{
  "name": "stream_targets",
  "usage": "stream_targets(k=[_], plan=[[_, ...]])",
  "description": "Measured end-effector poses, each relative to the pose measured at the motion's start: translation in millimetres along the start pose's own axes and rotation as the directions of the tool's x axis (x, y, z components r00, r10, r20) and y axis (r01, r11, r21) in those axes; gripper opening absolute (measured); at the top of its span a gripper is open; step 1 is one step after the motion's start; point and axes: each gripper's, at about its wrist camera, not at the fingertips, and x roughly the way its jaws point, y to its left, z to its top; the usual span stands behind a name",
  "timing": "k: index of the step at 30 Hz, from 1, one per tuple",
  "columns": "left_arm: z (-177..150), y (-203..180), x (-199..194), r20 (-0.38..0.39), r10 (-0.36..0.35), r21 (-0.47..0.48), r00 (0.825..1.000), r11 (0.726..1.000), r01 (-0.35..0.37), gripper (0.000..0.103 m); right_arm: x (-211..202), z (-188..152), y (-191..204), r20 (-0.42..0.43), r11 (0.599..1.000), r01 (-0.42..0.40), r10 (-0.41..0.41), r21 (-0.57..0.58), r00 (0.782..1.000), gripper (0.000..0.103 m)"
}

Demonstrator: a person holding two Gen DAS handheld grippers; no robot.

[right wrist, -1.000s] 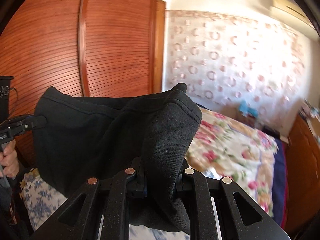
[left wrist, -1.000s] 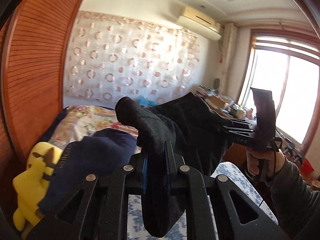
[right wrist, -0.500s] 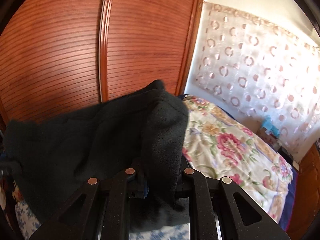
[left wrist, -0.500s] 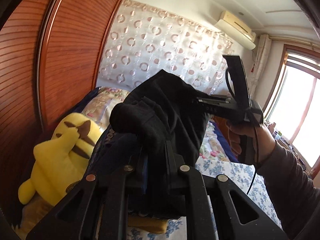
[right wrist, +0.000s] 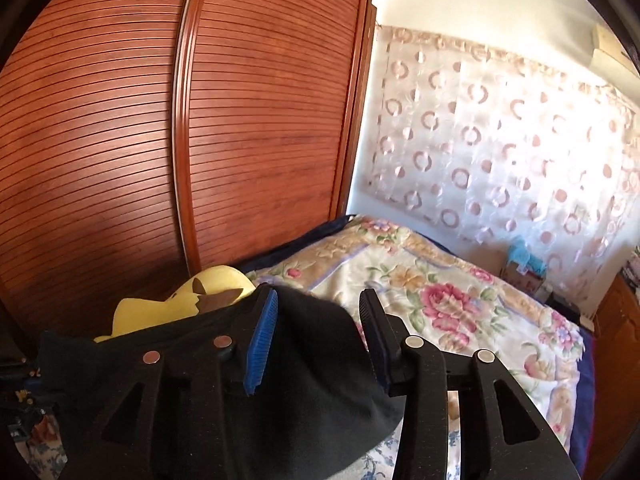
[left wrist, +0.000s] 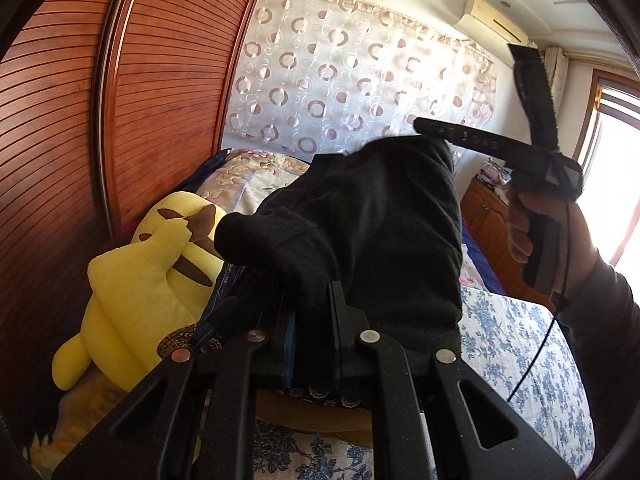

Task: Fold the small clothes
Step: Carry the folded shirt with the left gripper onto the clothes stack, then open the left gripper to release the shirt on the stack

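While the black garment [left wrist: 380, 232] hangs bunched in the middle of the left wrist view, one thick fold of it is pinched between the narrow jaws of the left gripper [left wrist: 310, 320], low in the centre of the frame. In the right wrist view the same dark cloth [right wrist: 312, 364] lies slack between and below the fingers of the right gripper [right wrist: 316, 340]. Its jaws have just been opening, and now stand apart with a gap on either side of the cloth, so the blue pad [right wrist: 262, 344] no longer presses on it.

The garment therefore hangs from the left gripper alone, draped over a heap of darker blue clothing [left wrist: 240, 304] at lower centre. Seen from the left, its bulk runs up and to the right towards the right gripper, whose black body [left wrist: 500, 148] sits at the upper right in a hand [left wrist: 532, 236]. Both tools are close to the cloth, yet only the left has a hold. My reading is that the fold has just been brought over, and setting it down turns on the left side letting go.

A yellow plush toy [left wrist: 148, 280] lies to the left against the wooden wardrobe [left wrist: 80, 120]. Beyond are a flowered quilt [right wrist: 440, 300] and a curtain with ring patterns [left wrist: 360, 72].
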Motion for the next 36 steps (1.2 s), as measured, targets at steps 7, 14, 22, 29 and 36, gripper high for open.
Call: stream_targets(k=[7, 14, 22, 29, 36], plan=[[-3, -1, -1, -0.006, 0.021, -0.006, 1.0, 1.0, -0.021, 0.015, -16, -8, 11, 0.049, 1.0, -0.004, 0.003, 0.025, 0.999, 0.065], [-4, -5, 1, -0.012, 0.065, 0.025, 0.998, 0.998, -0.065, 0.017, 23, -49, 29, -0.093, 0.996, -0.092, 0.093, 0.021, 0.991, 0.065], [-2, -6, -1, -0.014, 0.11, 0.054, 0.994, 0.993, -0.109, 0.03, 53, -48, 32, -0.118, 0.996, -0.067, 0.074, 0.06, 0.99, 0.066], [-4, -21, -25, 0.046, 0.111, 0.124, 0.993, 0.985, -0.116, 0.072, -17, -73, 38, -0.063, 0.994, -0.048, 0.055, 0.102, 0.997, 0.066], [-12, -54, -55, 0.116, 0.081, 0.209, 0.99, 0.972, -0.104, 0.084, -104, -114, 52, -0.031, 0.986, -0.019, 0.024, 0.163, 0.999, 0.067]])
